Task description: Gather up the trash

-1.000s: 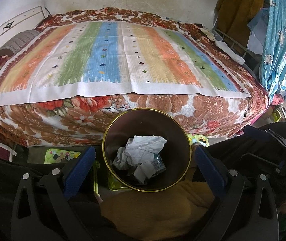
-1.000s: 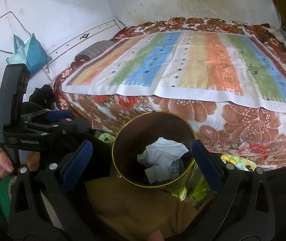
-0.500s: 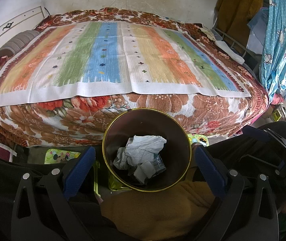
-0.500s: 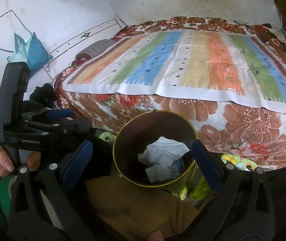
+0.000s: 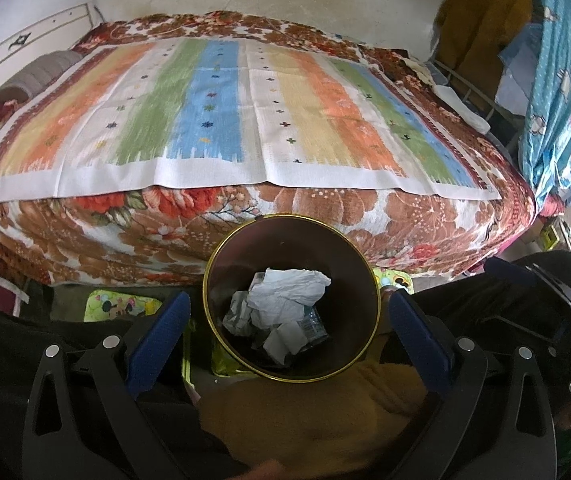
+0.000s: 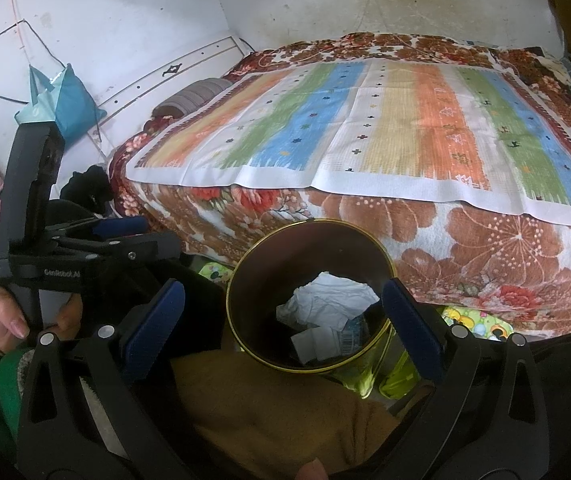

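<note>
A dark round bin with a gold rim point(image 5: 345, 264) stands on the floor against the bed. Crumpled white paper point(image 5: 289, 292) and a clear plastic wrapper point(image 5: 313, 324) lie inside it. My left gripper point(image 5: 287, 308) hangs above the bin, open, with nothing between its blue pads point(image 5: 157, 336). In the right wrist view the same bin point(image 6: 285, 264) holds the white paper point(image 6: 329, 300). My right gripper point(image 6: 281, 296) is also open and empty above it. The left gripper point(image 6: 125, 236) shows at the left of that view, held by a hand point(image 6: 1, 316).
A bed with a floral blanket point(image 5: 85, 240) and a striped cloth point(image 5: 213, 112) fills the far side. An ochre cloth point(image 5: 317, 412) lies right below the grippers. Green cartoon mats point(image 5: 121, 304) cover the floor. A blue curtain point(image 5: 557, 100) hangs on the right, a teal bag point(image 6: 65, 100) on the left wall.
</note>
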`<control>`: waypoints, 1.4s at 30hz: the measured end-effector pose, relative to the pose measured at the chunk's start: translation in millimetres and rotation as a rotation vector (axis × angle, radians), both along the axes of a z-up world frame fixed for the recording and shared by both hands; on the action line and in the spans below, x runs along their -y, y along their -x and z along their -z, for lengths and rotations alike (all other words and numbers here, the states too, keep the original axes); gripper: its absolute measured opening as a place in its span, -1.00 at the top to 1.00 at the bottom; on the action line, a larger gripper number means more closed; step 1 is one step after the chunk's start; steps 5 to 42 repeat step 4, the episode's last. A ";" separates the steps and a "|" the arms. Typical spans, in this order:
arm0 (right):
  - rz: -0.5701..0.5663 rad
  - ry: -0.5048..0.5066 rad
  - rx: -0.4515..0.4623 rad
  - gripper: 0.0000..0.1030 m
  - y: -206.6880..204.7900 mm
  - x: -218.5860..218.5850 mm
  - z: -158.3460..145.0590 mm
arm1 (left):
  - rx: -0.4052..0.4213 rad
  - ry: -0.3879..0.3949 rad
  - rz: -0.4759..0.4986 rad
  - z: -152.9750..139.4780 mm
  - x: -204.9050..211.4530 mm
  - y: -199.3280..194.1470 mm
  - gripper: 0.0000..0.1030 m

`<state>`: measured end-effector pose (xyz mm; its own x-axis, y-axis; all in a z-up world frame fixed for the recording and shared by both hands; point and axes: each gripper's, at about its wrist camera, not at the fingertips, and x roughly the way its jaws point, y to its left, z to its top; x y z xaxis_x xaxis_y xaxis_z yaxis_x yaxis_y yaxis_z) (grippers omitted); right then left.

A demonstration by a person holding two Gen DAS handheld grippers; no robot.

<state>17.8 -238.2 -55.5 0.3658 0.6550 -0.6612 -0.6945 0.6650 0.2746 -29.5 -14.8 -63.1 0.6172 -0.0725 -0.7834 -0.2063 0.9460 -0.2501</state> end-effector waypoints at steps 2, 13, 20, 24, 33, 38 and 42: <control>0.001 0.002 0.002 -0.83 0.0 -0.1 0.0 | -0.002 0.005 0.003 0.5 0.2 -1.3 -0.89; -0.002 0.005 0.004 -0.83 0.5 -0.2 0.2 | -0.001 0.005 0.009 0.3 1.3 -1.4 -0.89; -0.002 0.005 0.004 -0.83 0.5 -0.2 0.2 | -0.001 0.005 0.009 0.3 1.3 -1.4 -0.89; -0.002 0.005 0.004 -0.83 0.5 -0.2 0.2 | -0.001 0.005 0.009 0.3 1.3 -1.4 -0.89; -0.002 0.005 0.004 -0.83 0.5 -0.2 0.2 | -0.001 0.005 0.009 0.3 1.3 -1.4 -0.89; -0.002 0.005 0.004 -0.83 0.5 -0.2 0.2 | -0.001 0.005 0.009 0.3 1.3 -1.4 -0.89; -0.002 0.005 0.004 -0.83 0.5 -0.2 0.2 | -0.001 0.005 0.009 0.3 1.3 -1.4 -0.89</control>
